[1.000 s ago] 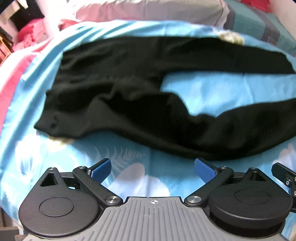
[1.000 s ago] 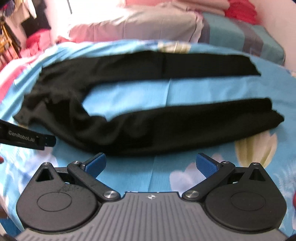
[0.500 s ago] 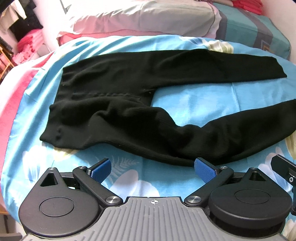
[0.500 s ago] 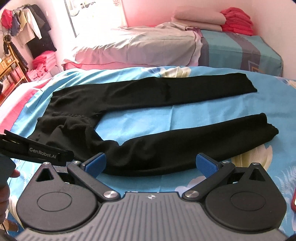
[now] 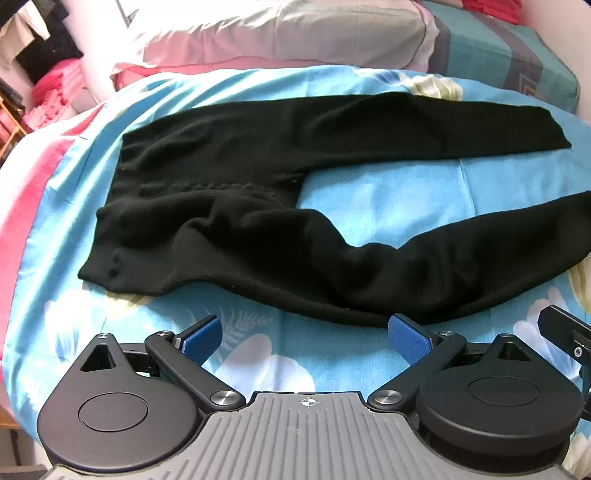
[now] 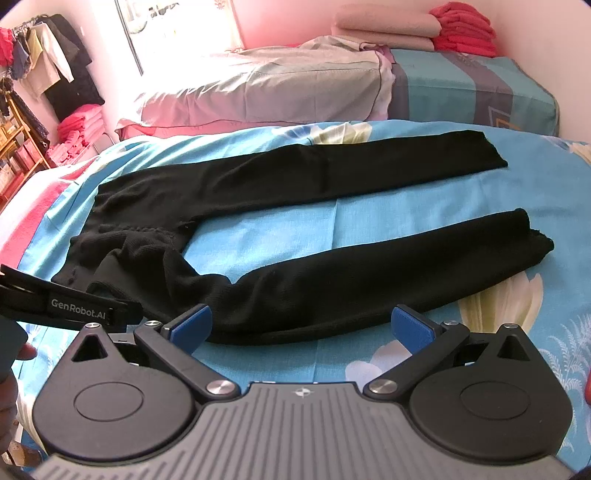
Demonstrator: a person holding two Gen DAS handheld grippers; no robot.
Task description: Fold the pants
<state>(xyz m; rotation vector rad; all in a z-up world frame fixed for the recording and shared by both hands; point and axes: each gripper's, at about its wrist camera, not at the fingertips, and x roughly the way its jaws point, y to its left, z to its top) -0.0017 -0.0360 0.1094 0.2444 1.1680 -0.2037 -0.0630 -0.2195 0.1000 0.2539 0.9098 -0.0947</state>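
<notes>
Black knit pants [image 5: 258, 206] lie spread on a blue floral bedsheet [image 5: 388, 192], waistband to the left, both legs running right and split apart. The near leg is rumpled near the hip. They also show in the right wrist view [image 6: 314, 273]. My left gripper [image 5: 304, 332] is open and empty, just in front of the near leg's lower edge. My right gripper [image 6: 310, 325] is open and empty, its tips at the near leg's front edge. The left gripper's body [image 6: 74, 302] shows at the left of the right wrist view.
A second bed with a grey-pink cover [image 6: 258, 85] and a teal striped blanket [image 6: 472, 85] stands behind. Folded red and pink cloth [image 6: 461, 33] is stacked at the back. Clothes hang at the far left [image 6: 55, 74]. The bed's pink edge [image 5: 22, 206] is at left.
Both grippers have pulled back and tilted up, so more of the pants and the room shows. The pants have not moved. Both grippers stay open.
</notes>
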